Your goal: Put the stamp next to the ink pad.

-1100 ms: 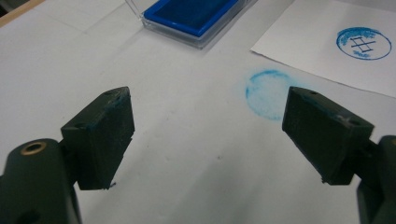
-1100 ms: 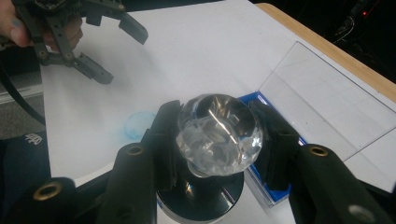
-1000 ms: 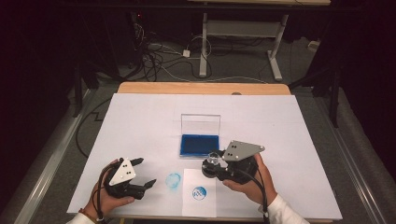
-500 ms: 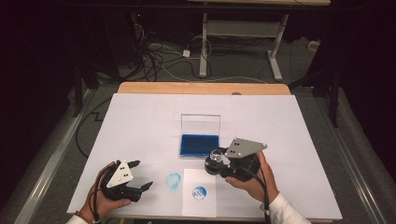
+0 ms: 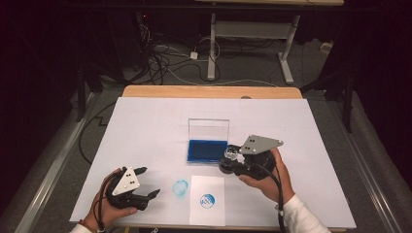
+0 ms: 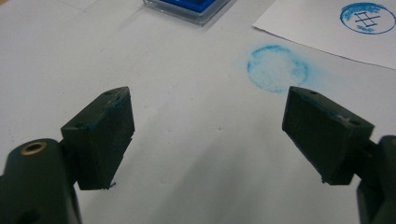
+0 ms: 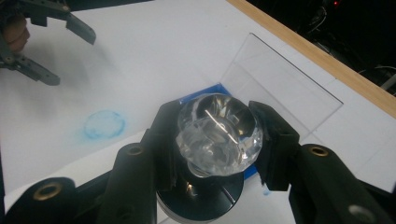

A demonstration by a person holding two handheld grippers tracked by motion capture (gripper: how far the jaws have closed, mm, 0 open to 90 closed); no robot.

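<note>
A: Where is the stamp [image 7: 215, 135]?
B: Clamped between the right gripper [image 5: 232, 162]'s jaws by its clear faceted knob, just beside the open blue ink pad [image 5: 207, 149] on the counter [image 5: 145, 126].
A: And the left gripper [image 5: 148, 182]?
B: Jaws spread wide, holding nothing, near a blue smudged ring [image 6: 277, 68] and the stamped paper [image 5: 207, 213].

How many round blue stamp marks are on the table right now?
2. A crisp stamp mark sits on the small paper sheet near the front edge. A fainter smudged ring lies directly on the white table cover, just left of that sheet. None seem hidden.
</note>
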